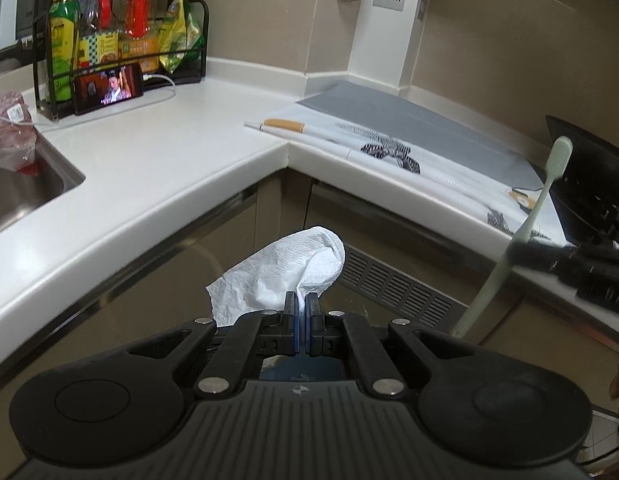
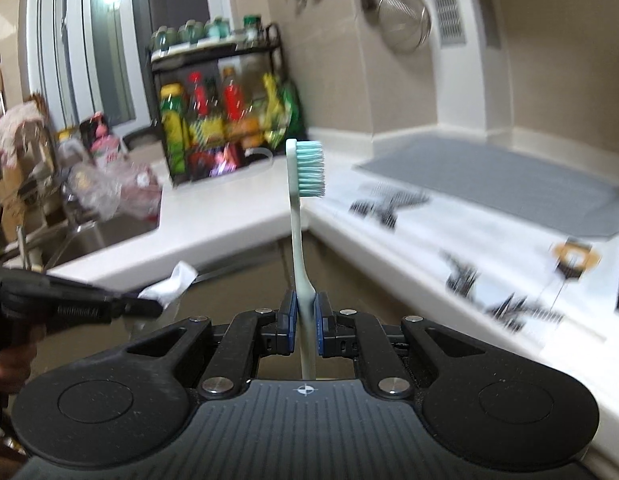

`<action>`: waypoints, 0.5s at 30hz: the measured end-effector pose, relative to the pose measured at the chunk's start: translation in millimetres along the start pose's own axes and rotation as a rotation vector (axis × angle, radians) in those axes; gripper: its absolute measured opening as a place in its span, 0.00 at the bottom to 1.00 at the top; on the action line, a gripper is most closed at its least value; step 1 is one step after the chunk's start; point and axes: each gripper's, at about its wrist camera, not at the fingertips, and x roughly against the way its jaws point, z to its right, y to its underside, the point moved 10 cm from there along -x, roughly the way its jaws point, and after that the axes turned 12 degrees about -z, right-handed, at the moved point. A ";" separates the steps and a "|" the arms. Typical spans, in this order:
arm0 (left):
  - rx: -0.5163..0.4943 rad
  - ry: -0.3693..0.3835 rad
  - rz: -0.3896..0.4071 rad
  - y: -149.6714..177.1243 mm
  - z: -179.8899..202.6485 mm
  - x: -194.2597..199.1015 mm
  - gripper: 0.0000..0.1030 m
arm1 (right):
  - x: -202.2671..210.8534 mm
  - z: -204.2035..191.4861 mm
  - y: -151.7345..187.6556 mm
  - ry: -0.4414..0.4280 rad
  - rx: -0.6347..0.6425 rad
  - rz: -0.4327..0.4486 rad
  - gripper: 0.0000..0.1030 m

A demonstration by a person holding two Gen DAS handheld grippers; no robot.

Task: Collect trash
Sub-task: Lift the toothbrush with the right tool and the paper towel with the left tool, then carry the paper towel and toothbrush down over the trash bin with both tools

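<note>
two bits of trash in the grippers, no bin in sight yet

the tissue (image 1: 285, 276) sits low in the middle of the left wrist view, pinched by one corner in the left gripper (image 1: 300, 304), whose jaws are clamped right down on it. most of the sheet flops up and to the left, hanging free in front of the cabinet doors, not touching the counter (image 1: 149, 168).

the toothbrush (image 2: 299, 240) stands upright in the centre of the right wrist view, handle squeezed between the pads of the right gripper (image 2: 305, 312), bristles facing right. the grip is low on the handle, so a lot of brush sticks out past the fingertips.

further out: a cigarette (image 1: 283, 125) lies on the counter in the upper middle of the left view, just at the edge of a patterned mat (image 1: 389, 148). looks like more trash to collect, my guess. rack of bottles (image 1: 109, 32) and a phone (image 1: 107, 88) upper left, sink (image 1: 25, 192) at the left edge.

for doing this step well, i'd say: keep both grips clenched till each item is over the bin, since that tissue is only held by a corner and could slip. mind the long brush end swinging near the counter edge. right view is blurry, so go slower. no bin visible in either view.
</note>
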 end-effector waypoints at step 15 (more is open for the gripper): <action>-0.008 -0.022 -0.058 12.9 3.5 -18.0 0.02 | -24.5 -25.2 32.0 -0.028 0.020 -0.094 0.10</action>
